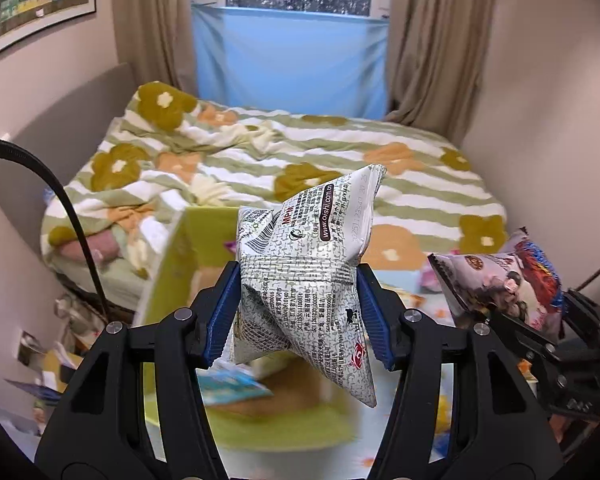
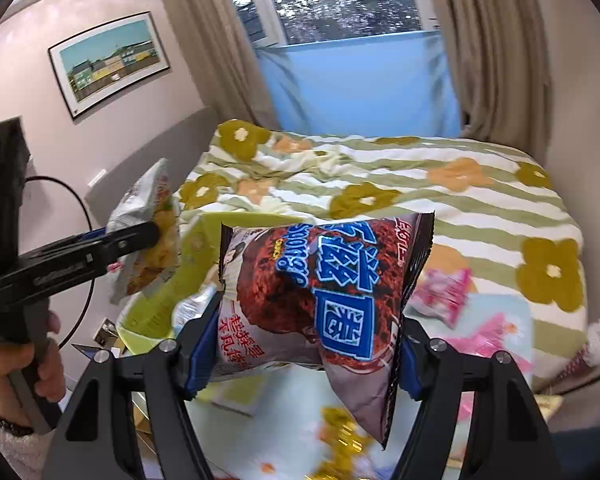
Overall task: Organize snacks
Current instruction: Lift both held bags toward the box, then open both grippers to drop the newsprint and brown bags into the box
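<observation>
Left gripper (image 1: 298,312): closed on a white bag (image 1: 308,276), blue pads pinching its crumpled middle; the bag hangs clear of the surface below, one sealed end sticking up, the other drooping.
Right gripper (image 2: 300,350): jaws partway apart and clamped on a brown bag (image 2: 320,292) with blue lettering; the bag is tilted, its lower corner hanging down between the fingers.
Green box (image 1: 180,264): open, just below and behind the white bag, blurred.
Other snacks: pink packets (image 2: 444,294) lie on the surface to the right of the brown bag; a blue packet (image 1: 232,386) lies under the left gripper.
Bed (image 1: 340,152): behind everything, with a striped, flowered cover.
Hand (image 2: 40,364): grips the left gripper's handle, at the left edge of the right wrist view.
</observation>
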The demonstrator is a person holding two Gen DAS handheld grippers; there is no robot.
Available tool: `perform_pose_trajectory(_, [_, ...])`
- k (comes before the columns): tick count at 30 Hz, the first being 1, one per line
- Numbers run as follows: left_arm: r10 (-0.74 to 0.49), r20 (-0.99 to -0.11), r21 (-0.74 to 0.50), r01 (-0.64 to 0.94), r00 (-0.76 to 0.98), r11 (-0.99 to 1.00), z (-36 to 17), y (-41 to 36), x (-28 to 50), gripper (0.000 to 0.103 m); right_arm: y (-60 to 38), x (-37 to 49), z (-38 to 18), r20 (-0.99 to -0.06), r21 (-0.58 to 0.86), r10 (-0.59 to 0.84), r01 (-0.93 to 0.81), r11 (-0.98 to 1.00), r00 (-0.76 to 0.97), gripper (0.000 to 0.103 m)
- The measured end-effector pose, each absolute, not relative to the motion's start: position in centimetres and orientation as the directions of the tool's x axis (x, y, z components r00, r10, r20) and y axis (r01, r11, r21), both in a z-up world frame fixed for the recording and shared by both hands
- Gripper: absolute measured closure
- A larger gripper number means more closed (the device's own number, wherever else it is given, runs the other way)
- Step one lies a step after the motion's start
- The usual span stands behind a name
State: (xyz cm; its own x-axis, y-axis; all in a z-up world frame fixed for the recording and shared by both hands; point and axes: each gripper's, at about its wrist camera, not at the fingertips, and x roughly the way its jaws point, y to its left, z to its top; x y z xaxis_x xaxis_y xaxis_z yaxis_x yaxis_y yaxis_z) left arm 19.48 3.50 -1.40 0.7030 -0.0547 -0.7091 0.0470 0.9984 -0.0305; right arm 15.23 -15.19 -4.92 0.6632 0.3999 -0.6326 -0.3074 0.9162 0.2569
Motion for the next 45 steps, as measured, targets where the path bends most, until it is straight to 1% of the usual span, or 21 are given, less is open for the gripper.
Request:
perform_pose_trajectory(6, [-0.034,-0.769,0.018,0.074,0.639,0.997,-4.8,8.1,24.4,0.049,-8.4,18.9,-6.7,-0.655,0.281,0.425,-0.321,0.904,0.624,0.035])
perform_pose_trajectory(8, [-0.040,-0.785,0.025,0.096,0.619,0.995,-6.1,9.1,25.8,0.044,-7.0,19.6,-7.6,-0.672,0.281,0.417,-0.311,0.908,0.612,0.035])
perform_pose_trajectory(9, [-0.035,-0.788,0.038,0.105,0.614,0.994,-6.5,9.5,26.3,0.032,-6.2,20.2,-8.1,-0.681,0.283,0.413,-0.302,0.910,0.604,0.035])
perform_pose_trajectory(10, [-0.016,-0.788,0.062,0.106,0.615,0.992,-6.9,9.6,26.5,0.007,-5.6,20.5,-8.7,-0.692,0.288,0.407,-0.290,0.913,0.596,0.035])
perform_pose_trajectory(11, [0.018,-0.783,0.103,0.101,0.622,0.990,-7.3,9.8,26.7,0.001,-5.2,20.8,-9.2,-0.700,0.290,0.402,-0.279,0.915,0.590,0.035])
perform_pose_trajectory(13, [0.000,-0.778,0.109,0.134,0.628,0.985,-7.7,10.1,26.9,0.000,-4.6,21.3,-10.2,-0.718,0.293,0.386,-0.252,0.922,0.579,0.035])
perform_pose_trajectory(15, [-0.011,-0.794,0.105,0.155,0.608,0.982,-8.4,10.6,27.4,0.001,-4.3,21.6,-10.9,-0.731,0.293,0.372,-0.230,0.928,0.572,0.035])
perform_pose_trajectory(21, [-0.042,-0.814,0.070,0.170,0.579,0.983,-9.0,11.7,26.6,0.001,-3.3,21.2,-11.7,-0.762,0.260,0.332,-0.207,0.943,0.555,0.035])
perform_pose_trajectory(27, [-0.007,-0.814,0.067,0.105,0.581,0.992,-7.7,13.6,23.6,0.001,-3.1,20.6,-10.5,-0.758,0.255,0.342,-0.231,0.939,0.555,0.035])
perform_pose_trajectory(30, [0.017,-0.814,0.069,0.067,0.580,0.995,-7.3,14.9,22.1,0.001,-2.4,20.2,-9.8,-0.755,0.259,0.371,-0.273,0.926,0.540,0.033])
perform_pose_trajectory(35, [0.067,-0.807,0.094,0.016,0.587,0.995,-7.0,16.7,21.2,0.001,-0.4,19.8,-10.3,-0.762,0.260,0.404,-0.332,0.907,0.506,0.032])
perform_pose_trajectory(36, [0.071,-0.806,0.094,0.010,0.587,0.995,-7.0,16.8,21.1,0.001,0.0,19.7,-10.7,-0.762,0.273,0.418,-0.340,0.900,0.495,0.031])
perform_pose_trajectory(37, [0.074,-0.807,0.095,0.006,0.587,0.995,-7.0,16.8,21.0,0.001,0.2,19.5,-11.0,-0.757,0.286,0.430,-0.342,0.895,0.491,0.025])
perform_pose_trajectory(38, [0.076,-0.807,0.095,0.002,0.586,0.995,-7.2,16.9,20.9,0.001,0.3,19.3,-11.2,-0.753,0.295,0.437,-0.342,0.892,0.491,0.014])
perform_pose_trajectory(39, [0.077,-0.807,0.094,-0.002,0.586,0.996,-7.3,17.0,20.7,0.001,0.4,19.0,-11.7,-0.747,0.304,0.444,-0.341,0.890,0.494,0.000])
perform_pose_trajectory(42, [0.075,-0.815,0.084,-0.009,0.575,0.996,-8.1,17.2,20.0,0.001,0.1,18.1,-12.4,-0.736,0.295,0.439,-0.339,0.893,0.516,0.000])
perform_pose_trajectory(45, [0.067,-0.830,0.073,-0.011,0.554,0.997,-9.0,17.2,19.4,0.001,-0.2,17.6,-12.7,-0.749,0.260,0.408,-0.335,0.906,0.522,0.000])
